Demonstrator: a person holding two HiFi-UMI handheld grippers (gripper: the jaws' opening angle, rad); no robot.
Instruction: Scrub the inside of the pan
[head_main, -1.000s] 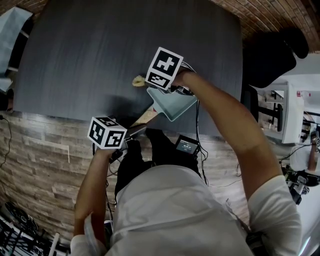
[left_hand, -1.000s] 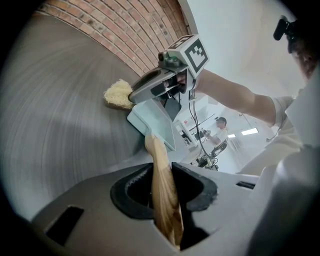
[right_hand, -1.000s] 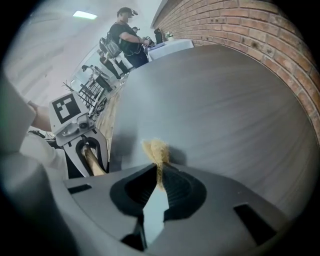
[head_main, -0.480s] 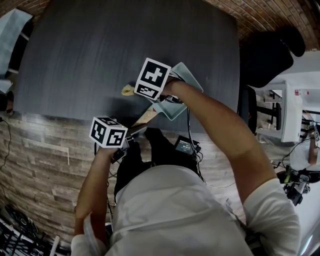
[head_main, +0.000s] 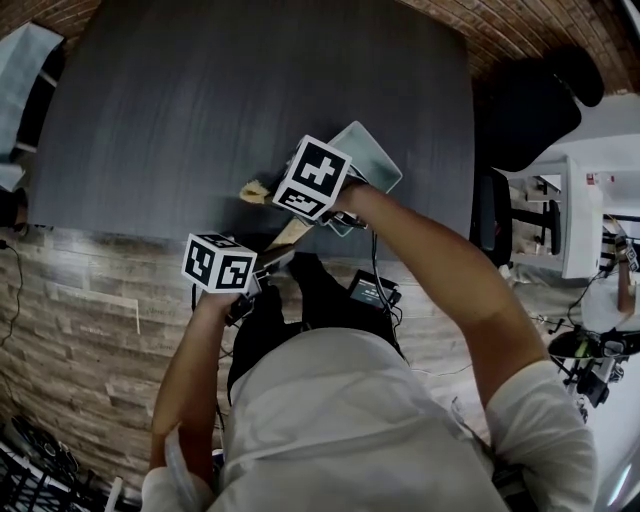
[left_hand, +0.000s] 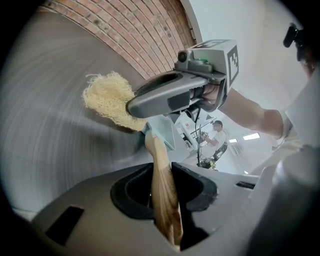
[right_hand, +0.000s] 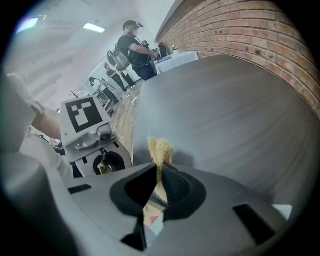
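Clearly the pale blue-green square metal pan (head_main: 368, 160) is stiff and probably light, but on its long tapered wooden handle (head_main: 291, 233) it will likely want to twist under scrubbing, so a firm hold well along the handle suits it. The left gripper (left_hand: 161, 182) has exactly that, its jaws clamped on the wood, with the pan at the near edge of the dark grey table (head_main: 200, 90) and looking tilted. The straw-yellow fibrous scrubber (left_hand: 106, 98) looks soft, springy and almost weightless. It is best pinched by one end, as the right gripper (right_hand: 159, 175) does, jaws together on it with the tuft sticking out. The left forearm comes up from below, its gripper dipping slightly. The right arm reaches across, elbow bent, its gripper pointing steeply down, the scrubber just beside the pan's left rim, not inside.
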